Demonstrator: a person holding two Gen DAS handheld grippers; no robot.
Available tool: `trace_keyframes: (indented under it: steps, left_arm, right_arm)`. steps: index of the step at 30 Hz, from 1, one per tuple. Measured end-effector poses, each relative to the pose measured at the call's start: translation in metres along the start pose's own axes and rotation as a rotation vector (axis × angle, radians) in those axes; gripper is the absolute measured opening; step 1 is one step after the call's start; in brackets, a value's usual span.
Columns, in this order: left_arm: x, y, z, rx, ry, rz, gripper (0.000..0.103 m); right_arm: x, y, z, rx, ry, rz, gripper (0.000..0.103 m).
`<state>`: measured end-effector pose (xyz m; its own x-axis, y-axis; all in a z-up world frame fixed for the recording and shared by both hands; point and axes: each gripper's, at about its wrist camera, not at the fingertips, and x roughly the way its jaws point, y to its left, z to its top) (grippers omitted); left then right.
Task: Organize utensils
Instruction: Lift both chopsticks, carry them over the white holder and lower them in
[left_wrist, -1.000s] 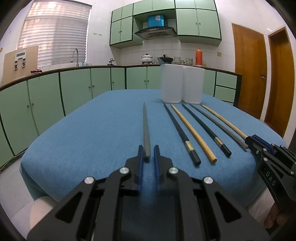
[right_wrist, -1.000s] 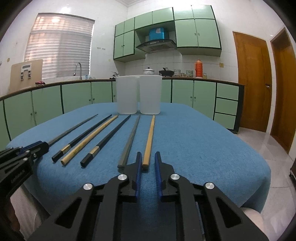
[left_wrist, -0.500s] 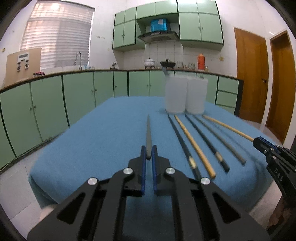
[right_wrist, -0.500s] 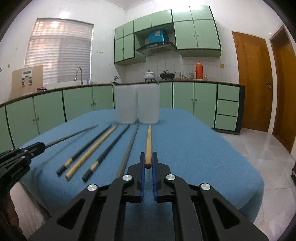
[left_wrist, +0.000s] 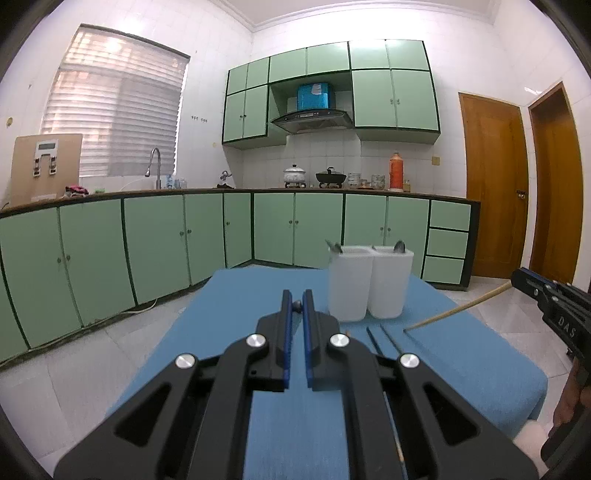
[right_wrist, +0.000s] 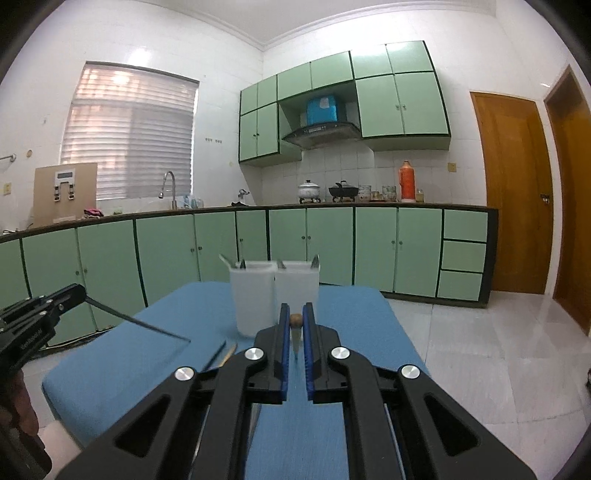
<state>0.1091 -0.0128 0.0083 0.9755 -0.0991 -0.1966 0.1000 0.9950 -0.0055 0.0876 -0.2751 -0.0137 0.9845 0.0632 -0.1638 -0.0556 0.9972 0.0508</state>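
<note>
My left gripper (left_wrist: 296, 303) is shut on the thick end of a grey chopstick (left_wrist: 296, 305); from the right wrist view the stick (right_wrist: 140, 322) hangs tip-down over the blue table (right_wrist: 147, 354). My right gripper (right_wrist: 296, 320) is shut on a wooden chopstick (right_wrist: 296, 319), seen from the left wrist view (left_wrist: 458, 309) slanting down toward the cloth. Two white holders (left_wrist: 369, 282) with spoons in them stand at the table's far end. Several other chopsticks (left_wrist: 384, 338) lie on the cloth between the grippers.
Green kitchen cabinets (left_wrist: 155, 243) and a counter with sink and pots run behind the table. Tiled floor (right_wrist: 480, 339) and wooden doors (right_wrist: 513, 192) lie to the right. The table's left edge (left_wrist: 173, 343) drops to the floor.
Both grippers have lifted high above the table, each carrying its chopstick up by the thick end. The sticks now hang tip-down instead of lying flat on the cloth.
</note>
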Motion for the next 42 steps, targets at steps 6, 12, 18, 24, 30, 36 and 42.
trace_keyframes:
  steps: [6,12,18,24,30,36,42]
  left_arm:
    - [0.018,-0.008,0.031,0.024,-0.014,-0.012,0.005]
    - [0.041,-0.008,0.06,0.002,0.002,-0.071,0.005]
    - [0.066,-0.006,0.092,-0.013,0.015,-0.127,0.005]
    - [0.081,-0.011,0.127,-0.002,-0.019,-0.162,0.005]
    - [0.085,-0.023,0.173,0.002,-0.103,-0.202,0.005]
    - [0.117,-0.05,0.216,0.012,-0.151,-0.236,0.005]
    - [0.168,-0.068,0.237,-0.025,-0.148,-0.252,0.005]
  right_arm:
    - [0.026,-0.005,0.037,0.032,0.021,0.024,0.007]
    - [0.051,-0.011,0.065,0.062,0.039,0.066,0.007]
    - [0.072,-0.01,0.098,0.04,0.051,0.098,0.007]
    - [0.087,-0.008,0.134,0.007,0.045,0.134,0.007]
    - [0.086,-0.008,0.178,-0.031,0.01,0.156,0.007]
    - [0.108,-0.007,0.22,-0.076,0.013,0.145,0.007]
    - [0.154,-0.001,0.238,-0.114,0.09,0.124,0.007]
